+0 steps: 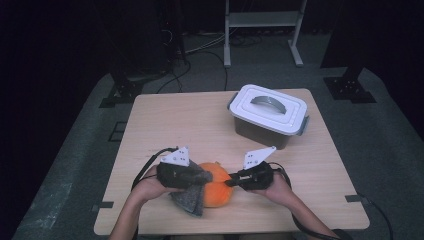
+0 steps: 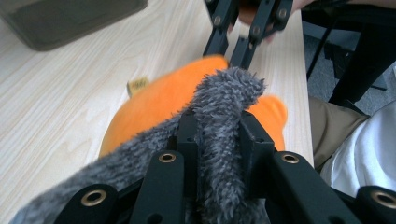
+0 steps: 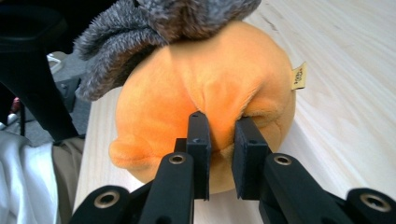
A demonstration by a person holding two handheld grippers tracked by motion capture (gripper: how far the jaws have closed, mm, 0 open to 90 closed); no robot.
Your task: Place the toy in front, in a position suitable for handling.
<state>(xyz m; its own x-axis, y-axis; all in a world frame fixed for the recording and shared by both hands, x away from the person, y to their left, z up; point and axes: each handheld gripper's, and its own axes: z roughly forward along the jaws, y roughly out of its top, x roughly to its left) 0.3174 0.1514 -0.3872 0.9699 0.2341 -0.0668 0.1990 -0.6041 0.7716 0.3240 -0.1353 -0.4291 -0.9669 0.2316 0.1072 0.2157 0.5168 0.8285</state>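
Your hands come in at the near edge of the bench (image 1: 165, 115), each carrying a claw onto the same soft toy. Your left claw (image 2: 218, 140) is clamped on a fold of grey shaggy fabric (image 2: 224, 107), which stands up as a ridge between its jaws and drapes over the near-left side of the orange plush (image 1: 218, 190). Your right claw (image 3: 222, 133) is pinched shut on a small tuck of the orange skin on the opposite side; you can see the plush pucker where the jaws bite.

I judge the two opposed holds are there so you can pull the grey piece and the orange body against each other, one hand anchoring while the other draws.

That plush sits on the bench near the front edge, directly between your hands. It is a rounded, slightly flattened ball, so it has no strong long axis; its yellow tag (image 3: 299, 77) points towards the far side, and a small orange nub sticks out at the near side. Well behind it stands a grey lidded box (image 1: 269, 115), closed.
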